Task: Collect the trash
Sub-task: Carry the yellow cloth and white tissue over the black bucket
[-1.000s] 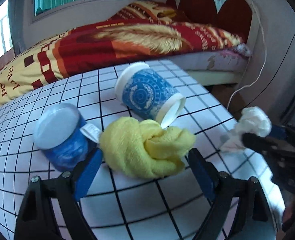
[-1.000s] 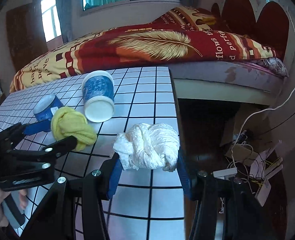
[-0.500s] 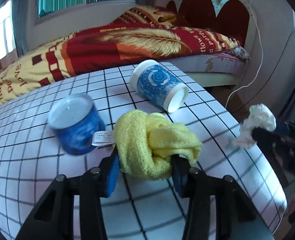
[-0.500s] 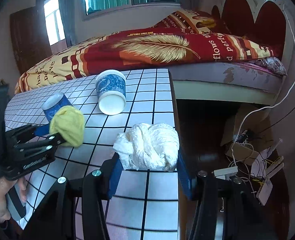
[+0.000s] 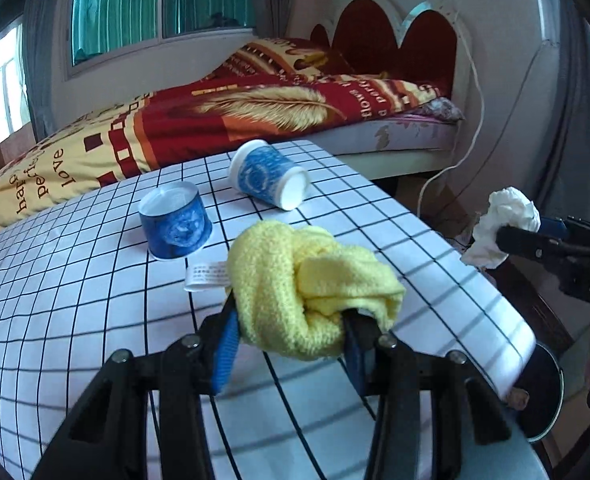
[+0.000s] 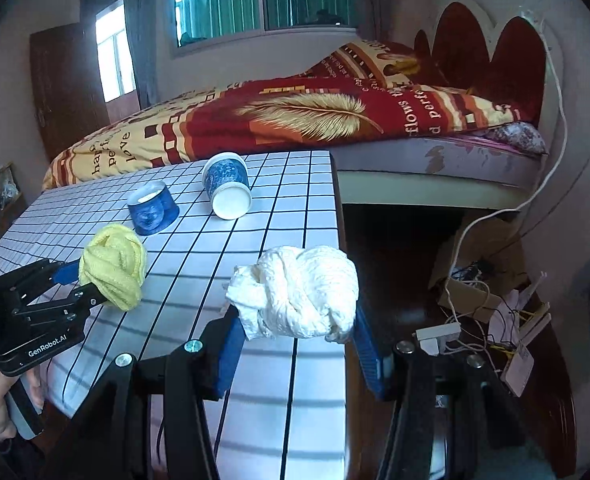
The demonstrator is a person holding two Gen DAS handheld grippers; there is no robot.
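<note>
Trash is half collected: left fingers clamp the yellow cloth, right fingers clamp the white paper wad, both lifted, while two blue paper cups remain on the worktop.

wrist views, close, sharing gridded table

- Daylight entered through the green-curtained window and a smaller side window, which was blown out to white.
- The room was moderately lit, with dark corners from the fisheye vignette.
- Straight grid lines on the counter bowed strongly toward the edges.
- Soft striped shadows crossed the counter's near end in both views.
- The near parts of each hand-held gripper looked slightly soft; the distant bed stayed fairly sharp.
</note>
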